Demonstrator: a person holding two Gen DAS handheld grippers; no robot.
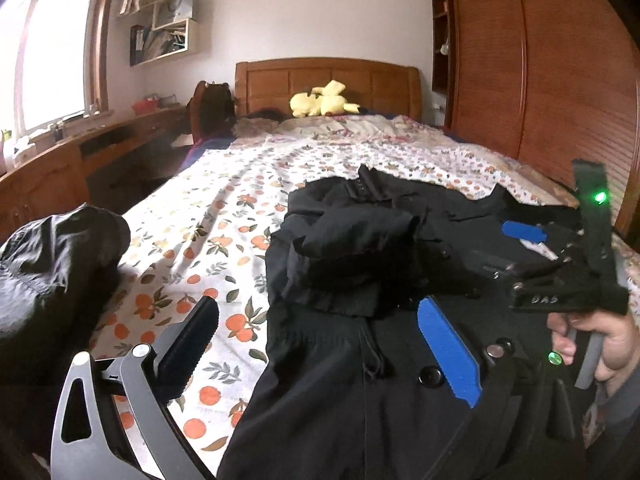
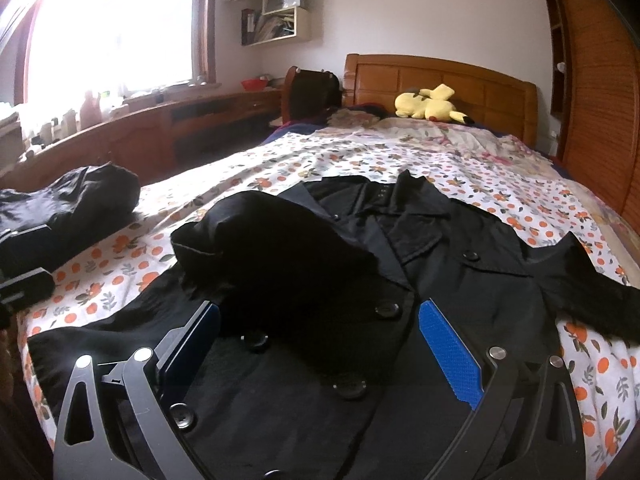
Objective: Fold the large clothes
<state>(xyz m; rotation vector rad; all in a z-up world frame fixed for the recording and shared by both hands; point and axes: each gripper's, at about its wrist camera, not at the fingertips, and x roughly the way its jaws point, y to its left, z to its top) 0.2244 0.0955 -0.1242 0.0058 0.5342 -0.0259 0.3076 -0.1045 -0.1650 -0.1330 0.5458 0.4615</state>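
Both grippers, left (image 1: 320, 344) and right (image 2: 320, 344), hang wide open and empty low in frame over the black coat (image 2: 420, 248) spread mid-frame on the bed (image 2: 400, 152), one sleeve (image 2: 272, 240) folded across its chest for squaring.

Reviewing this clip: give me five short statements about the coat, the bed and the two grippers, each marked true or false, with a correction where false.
1. The black coat lies on the floral bedsheet. True.
2. The left gripper is clamped on a sleeve. False: its fingers stand wide apart with nothing pressed between them.
3. One sleeve is folded over the coat's front. True.
4. A yellow plush toy sits on the desk. False: it lies at the wooden headboard.
5. The right gripper is open above the coat. True.
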